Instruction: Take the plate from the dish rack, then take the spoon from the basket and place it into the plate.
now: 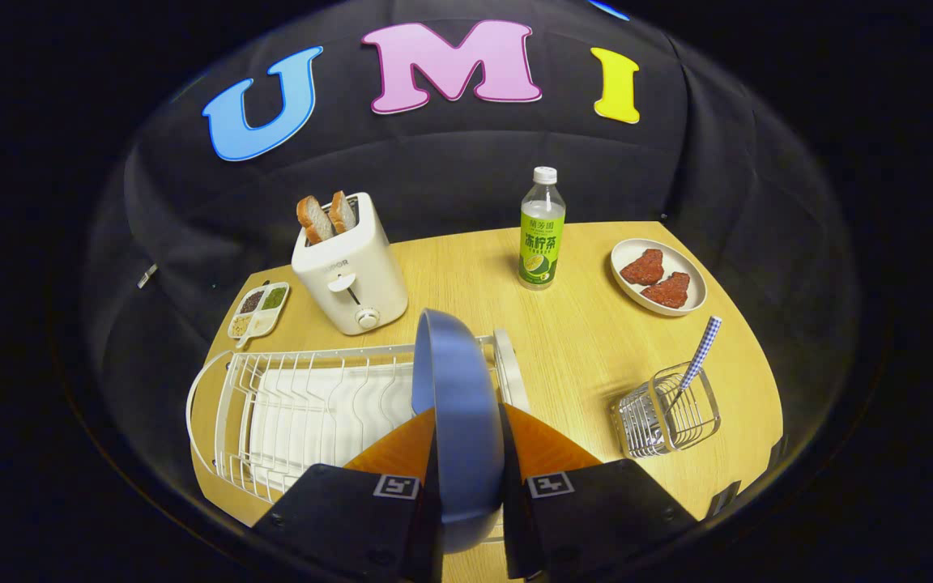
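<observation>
Standing on edge between the two fingers, the blue plate (457,405) is pinched from both sides: the gripper (466,441) has its jaws drawn in to the plate's thickness, one finger pressed flat against each face, nothing else between them. The plate rises well above the fingertips and its rim curves up over the right end of the dish rack (304,405); whether its lower edge sits in the rack's wires is hidden by the fingers.

The white wire rack lies on the near left part of the wooden table (588,340), its slots bare to the left of the plate. Off to the right, near the table's right edge, sits a small wire basket (669,421) with the spoon (697,356) leaning in it, its checked blue-and-white handle pointing up and to the right; it is well apart from the gripper.

Farther back, a white toaster (349,275) holds two slices of bread (326,217) in its slots, and a small divided tray (259,309) of seasonings lies just to its left. A bottle (542,231) with a green label and white cap stands upright near the table's far edge, and to its right a pale oval dish (659,277) carries two reddish pieces of meat.
</observation>
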A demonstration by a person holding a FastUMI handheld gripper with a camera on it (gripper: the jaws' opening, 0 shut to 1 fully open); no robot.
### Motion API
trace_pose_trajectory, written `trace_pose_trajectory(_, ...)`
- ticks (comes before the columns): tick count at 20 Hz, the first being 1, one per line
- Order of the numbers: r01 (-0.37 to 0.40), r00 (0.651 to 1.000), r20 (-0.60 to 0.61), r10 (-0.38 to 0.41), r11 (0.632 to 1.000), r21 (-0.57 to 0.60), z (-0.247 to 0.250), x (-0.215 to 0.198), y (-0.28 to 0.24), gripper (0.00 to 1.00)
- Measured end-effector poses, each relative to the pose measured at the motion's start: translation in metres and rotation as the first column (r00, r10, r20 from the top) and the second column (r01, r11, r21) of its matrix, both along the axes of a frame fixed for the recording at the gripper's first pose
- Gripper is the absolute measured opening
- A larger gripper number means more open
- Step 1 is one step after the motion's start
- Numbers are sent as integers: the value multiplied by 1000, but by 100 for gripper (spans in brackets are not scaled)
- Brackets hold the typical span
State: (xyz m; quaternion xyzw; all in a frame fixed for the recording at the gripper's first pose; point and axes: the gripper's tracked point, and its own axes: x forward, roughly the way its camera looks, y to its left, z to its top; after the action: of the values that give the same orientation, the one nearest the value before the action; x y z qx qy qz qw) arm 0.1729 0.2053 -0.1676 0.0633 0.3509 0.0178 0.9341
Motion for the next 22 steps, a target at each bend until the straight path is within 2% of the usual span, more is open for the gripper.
trace_pose_trajectory(2,12,999,41,-10,1000,-28,13,4,-2,33)
trace_pose_trajectory(4,5,997,83,2,996,-85,24,10,-7,33)
trace_pose_trajectory(7,-9,988,154,26,994,-112,46,14,-11,32)
trace_pose_trajectory(11,-25,991,129,38,995,-97,41,9,-19,29)
trace_pose_trajectory(14,-54,990,129,58,998,-33,48,-5,-24,27)
trace_pose_trajectory(17,-121,984,136,114,992,40,62,-29,-33,28)
trace_pose_trajectory(22,-204,973,137,187,972,119,70,-86,-83,28)
